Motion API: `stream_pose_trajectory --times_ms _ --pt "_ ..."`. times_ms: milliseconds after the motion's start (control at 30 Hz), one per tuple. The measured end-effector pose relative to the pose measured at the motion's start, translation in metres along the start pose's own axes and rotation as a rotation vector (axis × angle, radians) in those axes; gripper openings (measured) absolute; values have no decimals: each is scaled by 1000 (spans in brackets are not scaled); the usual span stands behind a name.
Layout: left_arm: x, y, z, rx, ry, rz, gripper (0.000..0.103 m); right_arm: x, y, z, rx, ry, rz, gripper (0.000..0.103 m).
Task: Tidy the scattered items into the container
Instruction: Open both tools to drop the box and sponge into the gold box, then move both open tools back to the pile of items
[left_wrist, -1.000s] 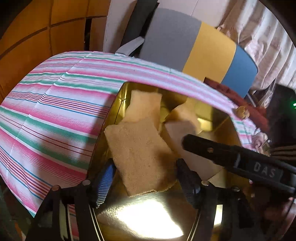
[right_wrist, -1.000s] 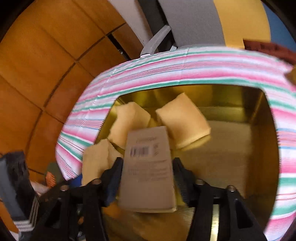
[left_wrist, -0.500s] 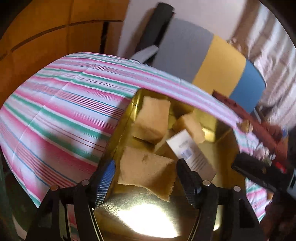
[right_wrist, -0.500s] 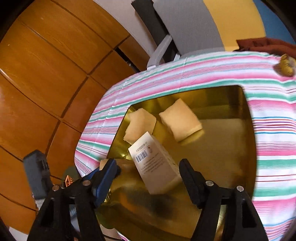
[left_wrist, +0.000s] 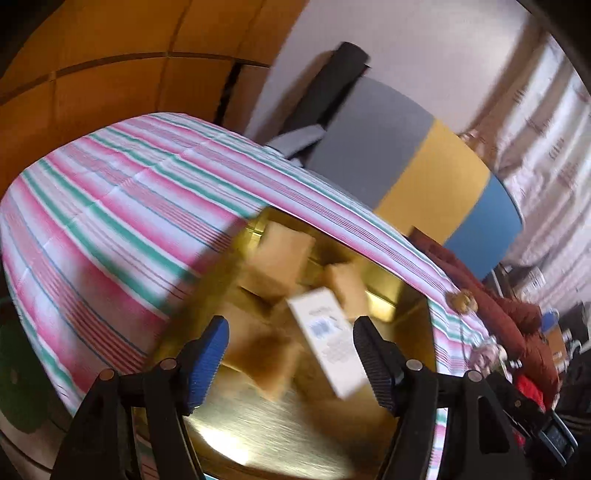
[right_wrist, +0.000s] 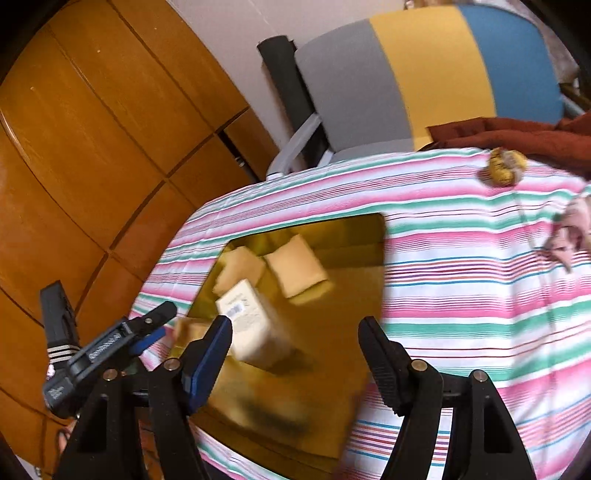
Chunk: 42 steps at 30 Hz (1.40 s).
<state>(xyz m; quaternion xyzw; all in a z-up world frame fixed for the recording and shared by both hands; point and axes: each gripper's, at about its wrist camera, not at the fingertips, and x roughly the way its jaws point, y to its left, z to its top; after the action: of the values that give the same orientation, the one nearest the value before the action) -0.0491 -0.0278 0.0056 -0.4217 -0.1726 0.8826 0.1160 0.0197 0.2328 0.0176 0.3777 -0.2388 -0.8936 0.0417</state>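
Container (right_wrist: 354, 332): a shallow, square, gold metal tin with a brushed, shiny floor and low walls, sitting on the striped cloth; its near part is motion-blurred in both views.
Container position: toward the left edge of the table, with bare gold floor on its right half.
Box (right_wrist: 247, 317): a pale cream carton with a barcode and small print on its upper face, lying tilted inside the tin near its left side; in the left wrist view (left_wrist: 328, 339) it looks white, with a blue-tinted barcode.
Sponges: tan, soft-edged squares inside the tin. Two lie at the far left corner, one (right_wrist: 240, 267) beside another (right_wrist: 297, 267) that is tipped up. A third (right_wrist: 188, 330) sits at the near left edge, partly hidden.
Right gripper (right_wrist: 295, 350): jaws moderately spread, nothing between the pads; they have just been opening and the box lies free below them in the tin.
Left gripper (left_wrist: 290, 354): jaws apart, pads gripping nothing; sponges and box show blurred beyond them. In the right wrist view it appears at the tin's left edge (right_wrist: 147, 328).
Tablecloth (right_wrist: 461, 280): pink, green and white stripes.
Small yellow lump (right_wrist: 502, 168): on the cloth at the far right, well apart from the tin.
Chair (right_wrist: 424, 74): grey, yellow and blue back, beyond the table.
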Motion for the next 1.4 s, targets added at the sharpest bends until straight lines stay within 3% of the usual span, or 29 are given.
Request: stream_pose_trajectory --times_ms 600,1000,1133,1267,1400 --pt "21 -163 -87 364 172 -268 71 -85 -167 -16 152 -20 -317 76" --pt "27 -214 -131 490 253 -332 71 -133 -289 4 272 -63 -595 76" --pt "33 -222 -142 511 281 -333 71 -140 -330 7 352 -63 -643 76" --pt "43 -228 -149 519 303 -322 71 -131 -357 5 407 0 -647 75" --pt "53 -234 -152 515 323 -320 71 -121 -364 4 399 50 -656 74"
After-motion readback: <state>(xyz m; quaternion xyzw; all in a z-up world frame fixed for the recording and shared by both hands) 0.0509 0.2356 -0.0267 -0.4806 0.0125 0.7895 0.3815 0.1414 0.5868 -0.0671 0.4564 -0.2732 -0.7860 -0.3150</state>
